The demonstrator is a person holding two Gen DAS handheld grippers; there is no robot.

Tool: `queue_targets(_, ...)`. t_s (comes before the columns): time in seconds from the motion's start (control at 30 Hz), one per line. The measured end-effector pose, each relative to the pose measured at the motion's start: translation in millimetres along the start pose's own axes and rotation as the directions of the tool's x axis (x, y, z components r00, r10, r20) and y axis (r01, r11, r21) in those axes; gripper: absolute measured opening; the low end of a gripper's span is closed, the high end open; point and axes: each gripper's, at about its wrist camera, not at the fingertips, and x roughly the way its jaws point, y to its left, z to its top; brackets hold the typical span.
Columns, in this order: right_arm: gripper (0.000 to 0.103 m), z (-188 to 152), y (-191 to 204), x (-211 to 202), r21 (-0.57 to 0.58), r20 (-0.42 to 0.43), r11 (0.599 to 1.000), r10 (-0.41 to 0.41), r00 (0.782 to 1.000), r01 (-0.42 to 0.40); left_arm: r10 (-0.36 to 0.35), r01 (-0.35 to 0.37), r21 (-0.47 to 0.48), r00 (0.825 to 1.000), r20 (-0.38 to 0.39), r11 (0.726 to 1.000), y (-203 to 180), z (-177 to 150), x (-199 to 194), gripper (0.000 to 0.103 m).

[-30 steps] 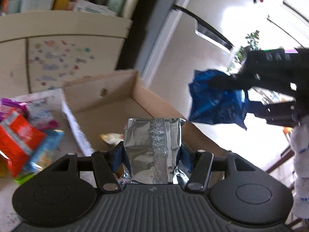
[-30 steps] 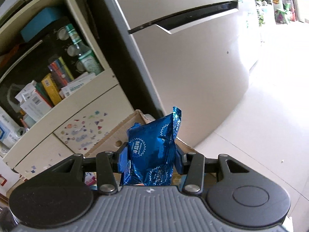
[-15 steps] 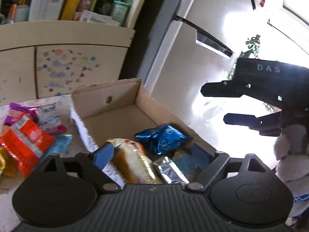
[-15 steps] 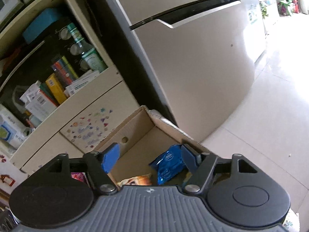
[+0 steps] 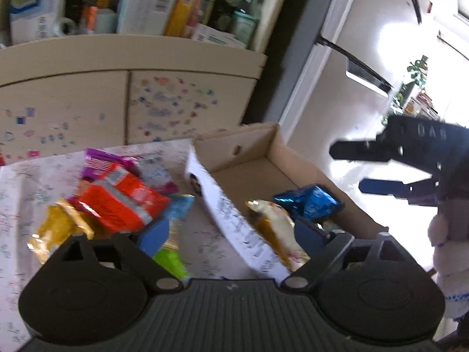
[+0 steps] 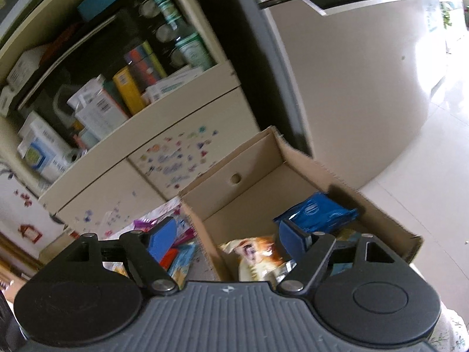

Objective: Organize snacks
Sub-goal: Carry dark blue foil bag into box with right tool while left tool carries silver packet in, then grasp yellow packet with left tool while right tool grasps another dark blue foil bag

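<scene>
So the loose pile on the table, red packet point(image 5: 117, 202) on top, hasn't been touched. Left gripper point(image 5: 231, 231) just let go of its silver packet, jaws opening with nothing between them, and it's swung over toward that pile. In the cardboard box point(image 6: 255, 173) the blue packet point(image 6: 316, 214) now lies dropped; right gripper point(image 6: 228, 237) is opening too, empty. Two more sorted, pile's next I guess.

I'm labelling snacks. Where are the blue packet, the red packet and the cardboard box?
blue packet point(image 5: 309, 204): left wrist view, foil middle.
red packet point(image 5: 117, 202): left wrist view, front face.
cardboard box point(image 6: 222, 180): right wrist view, inner back wall.
</scene>
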Motion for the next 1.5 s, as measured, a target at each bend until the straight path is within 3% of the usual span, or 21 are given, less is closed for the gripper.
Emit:
queue_targets(0.13, 0.083, -9, 12, 8, -0.015, -0.065, 0.998, 0.058, 0.996, -0.059, 0.044, -0.044, -0.009, 0.999, 0.007, 0.999, 19, 6, -11, 0.095)
queue_targets(0.27, 0.084, -21, 21, 15, 0.005, -0.156, 0.991, 0.130, 0.979, -0.131, 0.105, -0.105, -0.009, 0.994, 0.002, 0.994, 44, 12, -19, 0.095)
queue_targets(0.53, 0.086, -58, 33, 16, 0.029, -0.286, 0.991, 0.131, 0.949, -0.128, 0.248, -0.250, -0.024, 0.967, -0.054, 0.968, 101, 11, -14, 0.096)
queue_targets(0.77, 0.087, -89, 33, 19, 0.098, -0.361, 0.992, 0.113, 0.926, -0.082, 0.350, -0.335, 0.141, 0.931, -0.101, 0.932, 120, -5, 5, 0.096)
queue_targets(1.03, 0.089, -106, 37, 39, 0.140, -0.412, 0.990, 0.047, 0.910, 0.013, 0.328, -0.293, 0.254, 0.939, -0.106, 0.922, 130, -13, 30, 0.096)
queue_targets(1.5, 0.092, -116, 35, 72, 0.194, -0.420, 0.966, -0.078, 0.904, 0.173, 0.275, -0.216, 0.378, 0.955, -0.108, 0.900, 128, -14, 70, 0.096)
